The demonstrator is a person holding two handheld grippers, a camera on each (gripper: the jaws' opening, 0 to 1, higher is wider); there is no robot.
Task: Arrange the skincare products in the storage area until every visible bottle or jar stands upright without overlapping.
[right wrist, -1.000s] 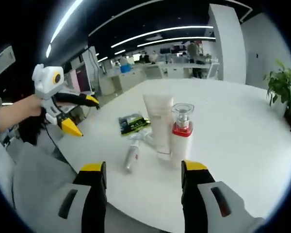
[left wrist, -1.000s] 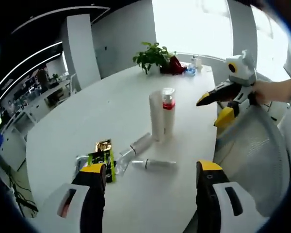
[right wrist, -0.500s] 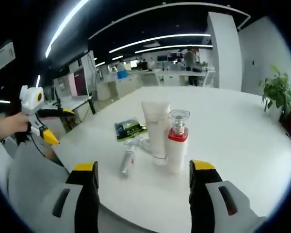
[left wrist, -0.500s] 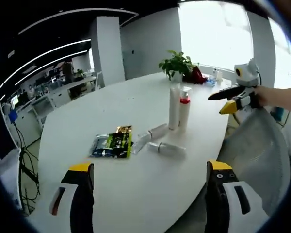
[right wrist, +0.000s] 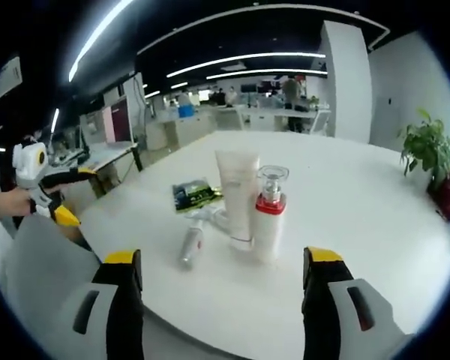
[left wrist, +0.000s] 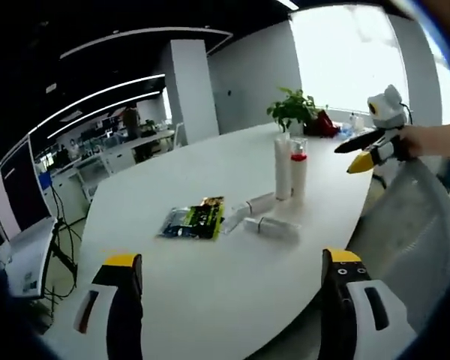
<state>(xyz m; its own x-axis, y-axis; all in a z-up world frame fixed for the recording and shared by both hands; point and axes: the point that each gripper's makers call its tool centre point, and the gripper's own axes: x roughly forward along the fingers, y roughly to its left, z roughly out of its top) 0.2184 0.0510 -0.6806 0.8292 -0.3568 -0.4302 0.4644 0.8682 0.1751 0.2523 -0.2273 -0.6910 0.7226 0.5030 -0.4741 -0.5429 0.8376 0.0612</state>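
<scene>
Both grippers have been drawn back from the tabletop, so the products look smaller.

Wide-spread, empty jaws are shown on the left gripper and right gripper. On the white oval tabletop a white tube and a red-collared pump bottle stand upright, touching; two bottles and a green sachet lie beside them. A potted plant, an office and bright windows are seen beyond.
</scene>
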